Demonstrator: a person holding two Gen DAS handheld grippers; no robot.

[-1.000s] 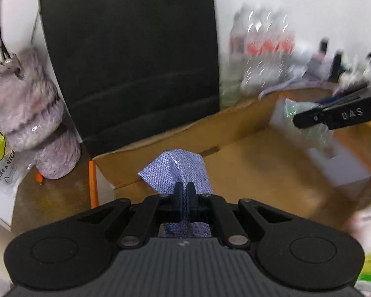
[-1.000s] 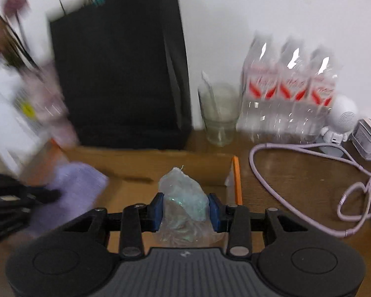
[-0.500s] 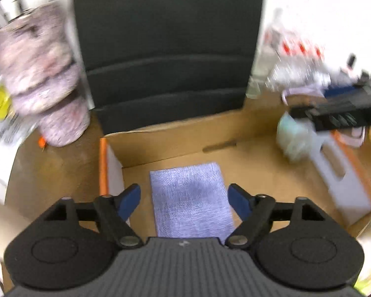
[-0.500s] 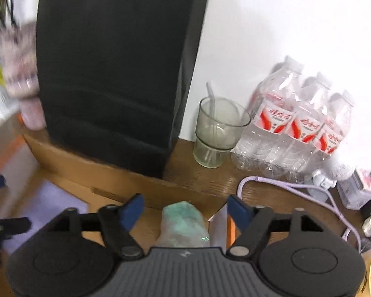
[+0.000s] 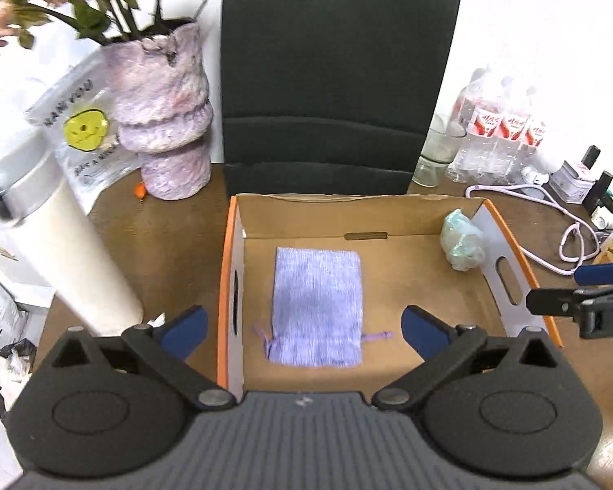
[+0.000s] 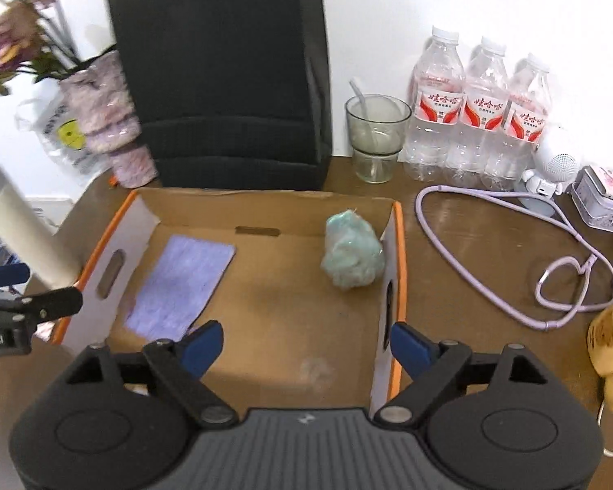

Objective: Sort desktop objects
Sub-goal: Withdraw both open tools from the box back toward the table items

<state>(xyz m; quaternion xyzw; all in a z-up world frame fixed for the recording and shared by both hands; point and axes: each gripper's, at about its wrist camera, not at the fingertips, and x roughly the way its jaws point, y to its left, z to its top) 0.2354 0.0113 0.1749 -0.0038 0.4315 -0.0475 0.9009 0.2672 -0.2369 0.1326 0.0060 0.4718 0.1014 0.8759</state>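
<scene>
Box floor (image 6: 274, 298) lies bare between pouch (image 6: 180, 286) and green bundle (image 6: 351, 255).

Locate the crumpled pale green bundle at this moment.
The pale green bundle lies inside the cardboard box, in its far right corner against the right wall. The lilac pouch lies flat at the box's left.
</scene>
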